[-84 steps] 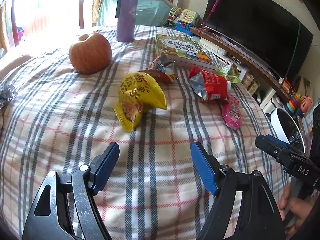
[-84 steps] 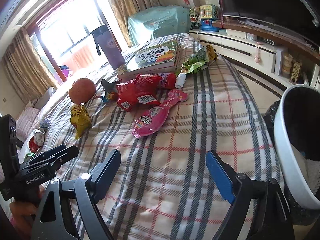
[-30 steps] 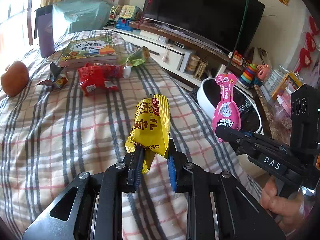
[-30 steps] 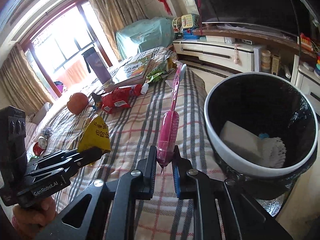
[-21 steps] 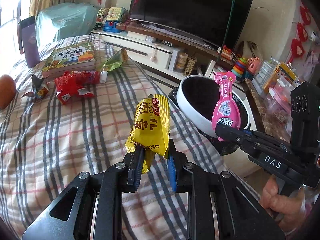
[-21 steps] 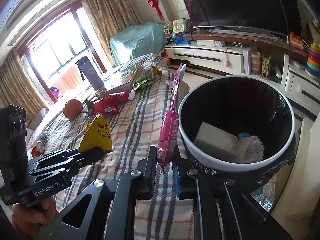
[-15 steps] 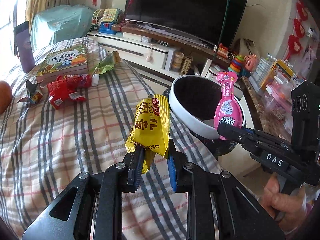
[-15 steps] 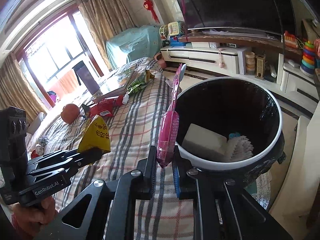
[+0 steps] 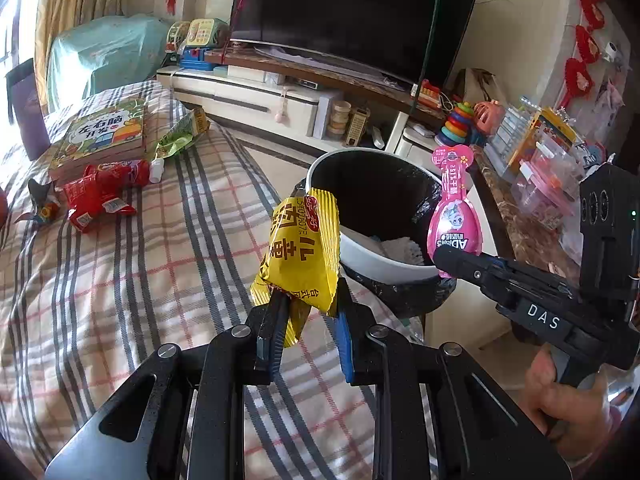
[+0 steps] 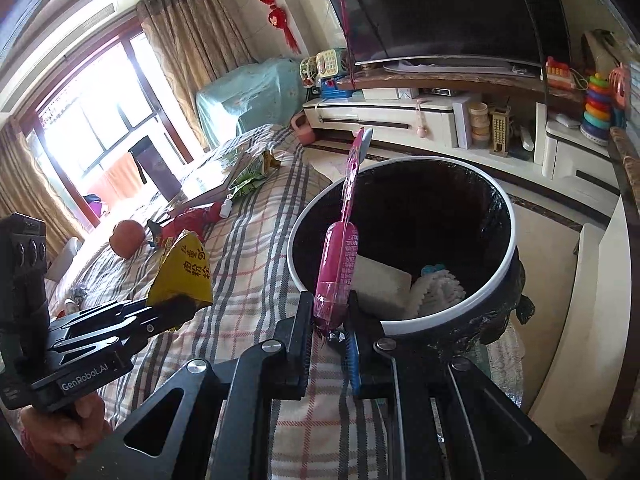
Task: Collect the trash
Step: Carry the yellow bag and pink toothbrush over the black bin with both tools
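Observation:
My left gripper [image 9: 308, 312] is shut on a yellow snack bag [image 9: 300, 252] and holds it upright above the plaid bed edge, just left of the white-rimmed trash bin [image 9: 384, 268]. The bag also shows in the right wrist view [image 10: 180, 276]. My right gripper [image 10: 330, 320] is shut on a pink blister pack [image 10: 340, 256], held upright at the near rim of the bin [image 10: 508, 256]. The pink pack also shows in the left wrist view [image 9: 454, 216]. The bin has a black liner and holds white trash.
On the plaid bed [image 9: 120, 280] lie a red wrapper [image 9: 96, 192], a green wrapper [image 9: 180, 136], a small dark wrapper [image 9: 40, 200], a book [image 9: 100, 136] and an apple [image 10: 126, 238]. A TV stand [image 10: 440, 112] and toys stand beyond the bin.
Both grippers, first open over the bed, shut on the yellow bag and pink pack, then carried them right to the bin, which now looms larger and closer.

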### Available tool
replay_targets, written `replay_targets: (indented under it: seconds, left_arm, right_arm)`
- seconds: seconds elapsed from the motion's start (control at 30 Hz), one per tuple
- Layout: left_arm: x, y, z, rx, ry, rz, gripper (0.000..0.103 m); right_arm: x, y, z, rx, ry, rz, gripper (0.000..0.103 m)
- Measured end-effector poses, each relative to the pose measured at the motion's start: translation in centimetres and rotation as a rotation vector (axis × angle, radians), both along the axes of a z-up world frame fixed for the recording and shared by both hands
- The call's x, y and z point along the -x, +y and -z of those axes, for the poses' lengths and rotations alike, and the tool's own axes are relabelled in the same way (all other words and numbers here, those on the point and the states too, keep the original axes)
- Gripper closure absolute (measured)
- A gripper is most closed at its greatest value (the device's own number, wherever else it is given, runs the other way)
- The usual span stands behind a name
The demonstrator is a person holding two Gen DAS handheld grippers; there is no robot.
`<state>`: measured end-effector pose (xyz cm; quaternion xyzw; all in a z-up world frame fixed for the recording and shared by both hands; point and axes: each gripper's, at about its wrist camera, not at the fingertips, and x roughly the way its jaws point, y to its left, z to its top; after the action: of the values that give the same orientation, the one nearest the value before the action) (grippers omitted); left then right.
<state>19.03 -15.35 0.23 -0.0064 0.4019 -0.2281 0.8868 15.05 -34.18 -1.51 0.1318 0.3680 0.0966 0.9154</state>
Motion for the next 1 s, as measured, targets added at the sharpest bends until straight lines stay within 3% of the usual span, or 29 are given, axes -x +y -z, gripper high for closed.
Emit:
replay_targets:
  seconds: [1.0]
  left_arm:
    - [-0.8, -3.5, -0.4, -0.022, -0.011, 0.056, 0.083]
  right_arm:
    - [-0.9, -3.1, -0.1, 0.015, 0.004, 0.044, 0.088]
